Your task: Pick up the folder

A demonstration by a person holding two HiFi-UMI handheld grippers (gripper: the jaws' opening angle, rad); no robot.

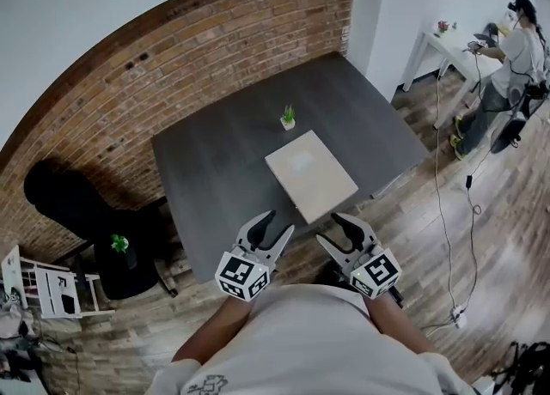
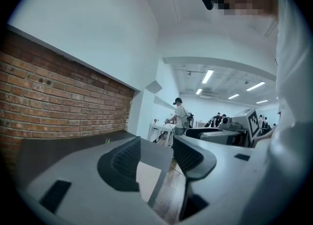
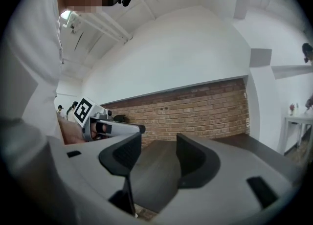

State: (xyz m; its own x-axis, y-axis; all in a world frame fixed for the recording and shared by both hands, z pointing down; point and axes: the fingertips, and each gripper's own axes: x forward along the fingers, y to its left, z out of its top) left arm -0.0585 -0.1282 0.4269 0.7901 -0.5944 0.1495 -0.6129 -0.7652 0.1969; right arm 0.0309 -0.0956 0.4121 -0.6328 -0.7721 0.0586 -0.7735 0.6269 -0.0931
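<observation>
Far left there's a dark lump (image 1: 64, 196) against the brick wall (image 1: 172, 58), too murky to say what it is, plus a white rack (image 1: 43, 286) cut off by the frame edge. The left hand-held gripper (image 1: 281, 220) hangs just off the near edge of the bench (image 1: 206, 170), jaws wide with nothing between them. Its own view catches only a pale sliver of the folder (image 1: 311, 174) through the gap.

The folder lies flat on the bench, right of the middle, with a small potted plant (image 1: 288, 118) just behind it. Its near corner seems to poke past the bench edge, between the two grippers. The right hand-held gripper (image 1: 326, 227) is wide and empty too.

There's plenty of open bench top left of the folder. To the right it's open wood floor (image 1: 412, 239) with trailing cables (image 1: 468, 213), and a person (image 1: 516, 50) well off at a white table (image 1: 447, 45).
</observation>
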